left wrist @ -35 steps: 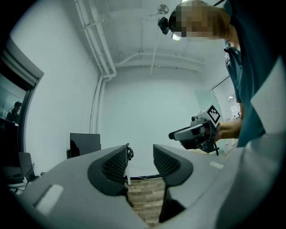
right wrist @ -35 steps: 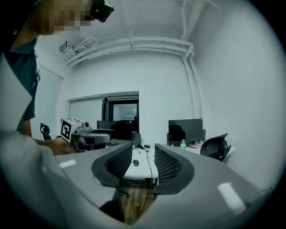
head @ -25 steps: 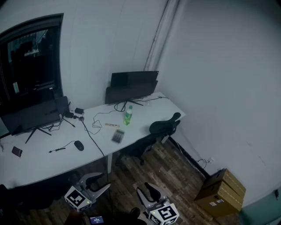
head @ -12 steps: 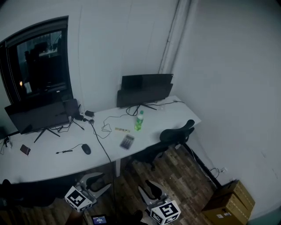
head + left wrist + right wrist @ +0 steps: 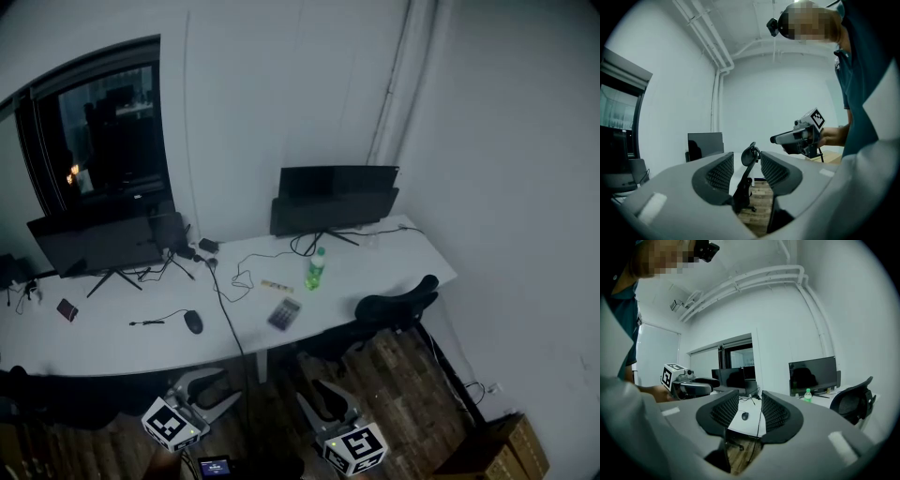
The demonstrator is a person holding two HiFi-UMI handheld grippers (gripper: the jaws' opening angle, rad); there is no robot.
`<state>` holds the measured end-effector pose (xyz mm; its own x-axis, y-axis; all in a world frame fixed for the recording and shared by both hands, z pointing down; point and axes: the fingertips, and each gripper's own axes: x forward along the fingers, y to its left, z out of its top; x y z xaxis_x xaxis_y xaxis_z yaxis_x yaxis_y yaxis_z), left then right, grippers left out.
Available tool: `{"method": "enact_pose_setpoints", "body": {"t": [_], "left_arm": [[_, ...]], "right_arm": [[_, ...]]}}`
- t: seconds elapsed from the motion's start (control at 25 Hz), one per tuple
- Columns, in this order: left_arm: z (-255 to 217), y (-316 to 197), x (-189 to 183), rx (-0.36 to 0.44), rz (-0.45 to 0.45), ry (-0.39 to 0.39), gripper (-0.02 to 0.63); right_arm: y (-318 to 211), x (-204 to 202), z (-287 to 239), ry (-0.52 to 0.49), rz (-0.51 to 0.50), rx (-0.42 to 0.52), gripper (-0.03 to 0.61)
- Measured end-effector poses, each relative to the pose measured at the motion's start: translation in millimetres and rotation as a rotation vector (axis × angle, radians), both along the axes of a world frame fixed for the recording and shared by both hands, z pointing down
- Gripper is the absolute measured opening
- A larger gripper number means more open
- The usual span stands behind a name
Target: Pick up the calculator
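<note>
Dim room, seen from the head view. A dark window pane (image 5: 103, 131) fills the far left wall. Below it a long white tabletop (image 5: 94, 342) runs across the room. At its left end lies a small dark flat device (image 5: 67, 309), with a black monitor on a splayed stand (image 5: 98, 242) behind it. Next comes a black computer mouse (image 5: 194, 322), then loose black cables (image 5: 234, 277). Near the middle is a short yellowish strip (image 5: 277, 286). Just in front of it, close to the near edge, the grey rectangular calculator (image 5: 284, 314) lies flat, with nothing touching it. A green plastic bottle (image 5: 315, 270) stands upright a little right and further back, before a second black monitor (image 5: 333, 199). A black office chair (image 5: 398, 307) is pushed against the right end, on the wood-plank floor (image 5: 394, 375). In the foreground, low and well apart from the calculator, are the left hand-held gripper (image 5: 217, 386) and the right hand-held gripper (image 5: 316, 396). The left one's jaws stand apart and empty, with the chair far off in the gap. The right one's jaws are likewise apart and empty, with the mouse far off in the gap.
</note>
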<state>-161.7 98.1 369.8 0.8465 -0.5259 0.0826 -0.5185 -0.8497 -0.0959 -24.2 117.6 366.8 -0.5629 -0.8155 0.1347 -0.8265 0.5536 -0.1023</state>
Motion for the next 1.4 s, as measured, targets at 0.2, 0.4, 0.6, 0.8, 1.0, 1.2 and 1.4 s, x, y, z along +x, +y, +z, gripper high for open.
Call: {"method": "enact_pose_setpoints", "body": {"t": [0.2, 0.4, 0.6, 0.8, 1.0, 1.2, 1.4], "left_arm": [[0, -13, 17, 0.0, -0.047, -0.006, 0.176], [0, -23, 41, -0.001, -0.079, -0.012, 0.176], [2, -30, 70, 0.002, -0.08, -0.027, 0.176], [5, -34, 92, -0.026, -0.075, -0.035, 0.176], [9, -49, 99, -0.018, -0.05, -0.05, 0.176], [13, -74, 116, -0.022, 0.021, -0.042, 0.176], [14, -107, 135, -0.017, 0.111, -0.027, 0.176]], "right_arm": [[-20, 20, -2, -0.01, -0.04, 0.001, 0.138], [-35, 46, -3, -0.03, -0.064, 0.016, 0.138], [-44, 70, 5, -0.03, -0.086, 0.007, 0.138], [-50, 86, 12, -0.05, -0.09, -0.005, 0.138], [-58, 96, 15, -0.071, -0.062, -0.012, 0.138], [-72, 114, 18, -0.056, 0.025, -0.02, 0.138], [-88, 129, 12, -0.035, 0.117, -0.015, 0.138]]}}
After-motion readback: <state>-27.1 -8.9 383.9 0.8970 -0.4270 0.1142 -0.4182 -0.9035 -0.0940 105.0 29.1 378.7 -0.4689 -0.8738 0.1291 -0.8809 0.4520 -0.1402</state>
